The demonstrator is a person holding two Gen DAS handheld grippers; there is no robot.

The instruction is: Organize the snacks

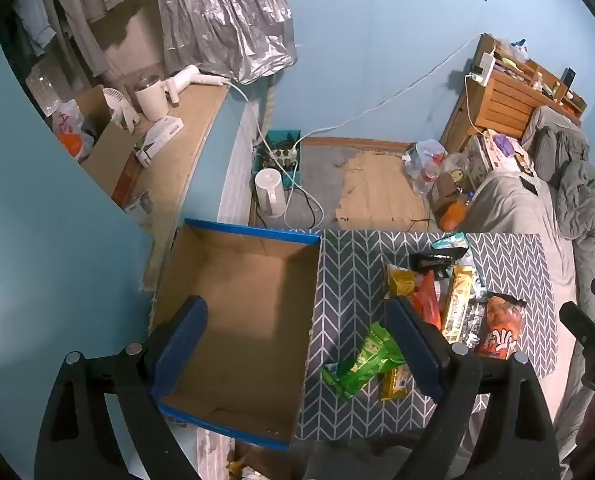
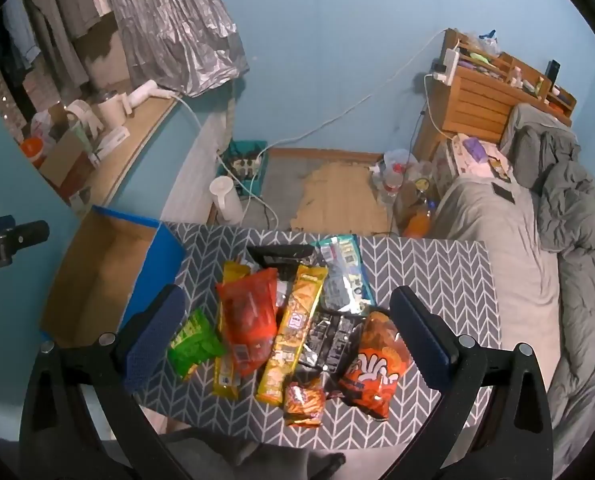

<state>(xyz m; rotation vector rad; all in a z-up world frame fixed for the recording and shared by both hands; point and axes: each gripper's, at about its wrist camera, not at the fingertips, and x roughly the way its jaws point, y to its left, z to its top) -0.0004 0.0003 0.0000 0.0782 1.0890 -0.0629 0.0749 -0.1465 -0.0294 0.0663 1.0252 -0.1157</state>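
Note:
An empty cardboard box with blue edges (image 1: 237, 304) sits at the left of a chevron-patterned table (image 1: 349, 280); it also shows in the right wrist view (image 2: 97, 276). A pile of snack packets lies to its right: a green packet (image 2: 195, 344), a red bag (image 2: 249, 320), a long yellow pack (image 2: 293, 328), a black pack (image 2: 329, 340), an orange bag (image 2: 373, 364). My left gripper (image 1: 297, 344) is open and empty, above the box's right wall. My right gripper (image 2: 289, 340) is open and empty, above the snack pile.
A bed with grey bedding (image 2: 537, 240) runs along the right. A white kettle (image 1: 269, 196), cables and bottles (image 1: 429, 172) stand on the floor behind the table. A wooden shelf (image 1: 169, 140) with appliances is at the left.

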